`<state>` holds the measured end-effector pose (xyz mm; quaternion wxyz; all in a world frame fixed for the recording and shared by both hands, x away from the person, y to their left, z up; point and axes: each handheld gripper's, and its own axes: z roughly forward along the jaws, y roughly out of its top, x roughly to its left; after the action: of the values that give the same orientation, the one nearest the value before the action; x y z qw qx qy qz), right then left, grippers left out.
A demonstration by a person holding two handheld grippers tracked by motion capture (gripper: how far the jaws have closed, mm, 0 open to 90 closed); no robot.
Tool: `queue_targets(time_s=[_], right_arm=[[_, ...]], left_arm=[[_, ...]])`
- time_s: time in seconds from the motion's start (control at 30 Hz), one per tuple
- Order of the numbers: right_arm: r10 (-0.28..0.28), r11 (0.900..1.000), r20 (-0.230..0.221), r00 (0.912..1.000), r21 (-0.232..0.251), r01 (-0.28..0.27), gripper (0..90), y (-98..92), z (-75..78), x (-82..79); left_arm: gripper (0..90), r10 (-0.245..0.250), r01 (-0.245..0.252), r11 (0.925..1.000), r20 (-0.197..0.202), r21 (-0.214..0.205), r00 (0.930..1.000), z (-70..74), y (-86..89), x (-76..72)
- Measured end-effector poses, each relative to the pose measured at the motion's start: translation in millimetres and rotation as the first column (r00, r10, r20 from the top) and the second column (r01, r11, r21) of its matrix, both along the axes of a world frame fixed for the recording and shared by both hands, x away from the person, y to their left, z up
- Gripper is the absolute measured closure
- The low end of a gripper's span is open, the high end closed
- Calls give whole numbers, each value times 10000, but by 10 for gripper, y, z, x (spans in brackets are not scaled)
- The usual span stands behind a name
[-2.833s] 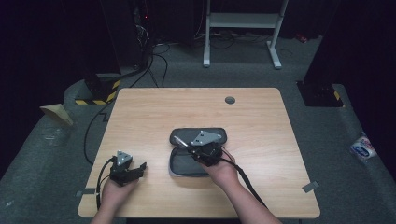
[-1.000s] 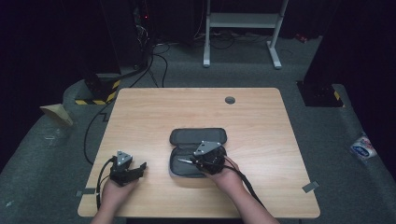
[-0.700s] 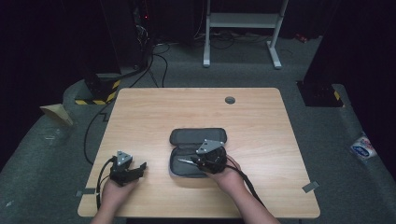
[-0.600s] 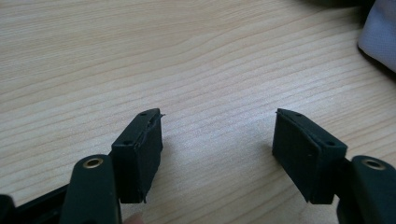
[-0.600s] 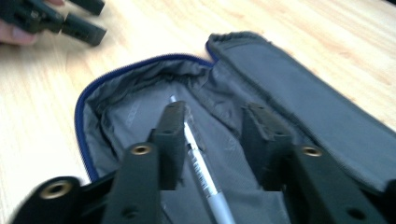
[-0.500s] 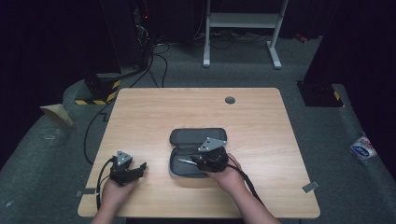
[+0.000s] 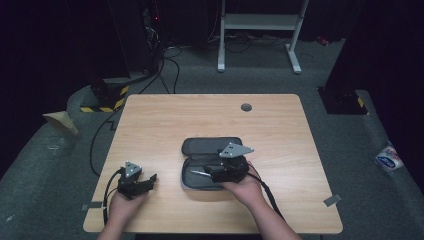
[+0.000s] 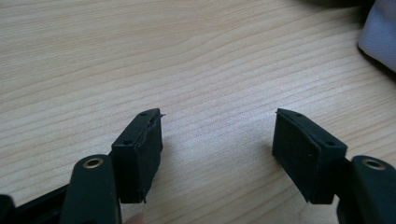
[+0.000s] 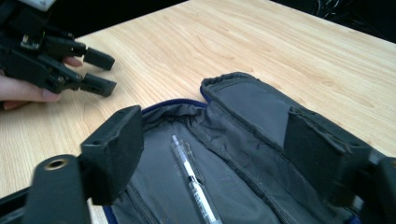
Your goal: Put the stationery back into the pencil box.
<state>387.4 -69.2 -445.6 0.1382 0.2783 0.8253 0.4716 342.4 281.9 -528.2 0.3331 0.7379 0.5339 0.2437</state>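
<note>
A dark grey zip case [image 7: 205, 146] lies open in the middle of the wooden table [image 7: 210, 115]. A clear pen [image 9: 191, 182] rests on the lining of its near half [image 9: 243, 107]. My right gripper [image 9: 212, 154] hovers low over that half; its jaws have just been opening and now stand wide, with the pen lying below and between them, untouched. From above, the right gripper [image 7: 209, 172] points left over the case, the pen's tip [image 7: 199, 173] poking out ahead of it. My left gripper [image 8: 217, 140] rests open on bare wood at the front left [image 7: 150, 180], with nothing between its pads.
A round cable hole [image 7: 246, 107] sits near the table's far edge. Cables trail from both grippers toward the front edge. From the right gripper view, the left gripper [image 9: 98, 70] lies a short way left of the case. A white sleeve edge [image 8: 378, 32] shows at the upper right of the left gripper view.
The right gripper has come from over the case's lid toward its near half and drawn slightly right. The left hand has stayed put.
</note>
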Motion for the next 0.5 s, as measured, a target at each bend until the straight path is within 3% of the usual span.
queue_targets(time_s=[0.17, 0.5], right_arm=[[-243, 9997, -35, 9997, 87, 243, 142, -31, 15, 7], [-484, 9988, -89, 9988, 91, 485, 140, -119, -17, 18]], left_arm=[[333, 2, -2, 10000, 0, -1, 10000, 0, 0, 0], [333, 24, -24, 10000, 17, -24, 10000, -1, -2, 0]])
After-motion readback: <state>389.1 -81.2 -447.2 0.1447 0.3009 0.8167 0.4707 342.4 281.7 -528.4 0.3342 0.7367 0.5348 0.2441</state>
